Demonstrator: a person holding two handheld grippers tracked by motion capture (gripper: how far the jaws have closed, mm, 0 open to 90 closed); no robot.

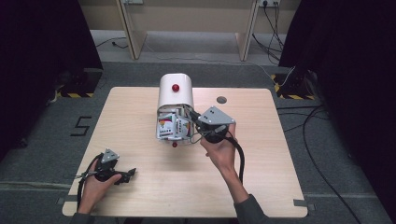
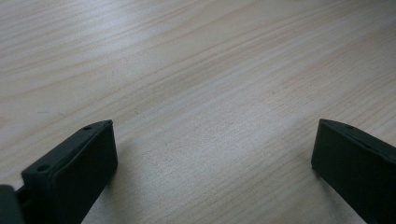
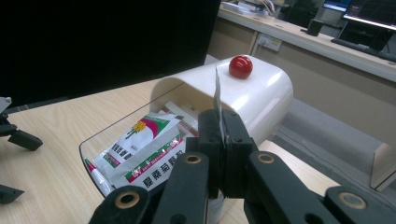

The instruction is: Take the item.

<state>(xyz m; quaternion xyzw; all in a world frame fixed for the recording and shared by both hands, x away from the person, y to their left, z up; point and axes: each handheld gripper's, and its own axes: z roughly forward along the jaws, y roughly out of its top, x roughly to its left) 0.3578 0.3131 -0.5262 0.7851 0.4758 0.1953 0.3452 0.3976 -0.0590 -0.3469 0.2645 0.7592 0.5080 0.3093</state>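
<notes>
High view: a white box with a red knob is seen mid-table, packets lying in its open front, where the right gripper is held; the left gripper rests well nearer the person. Left gripper view: its jaws are spread apart over the bare table. Right gripper view: the jaws are clamped on a thin packet, seen edge-on, just in front of the box.

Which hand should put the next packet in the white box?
The right. Its gripper already pinches a thin packet right at the white box. The left gripper sits open, away.
</notes>
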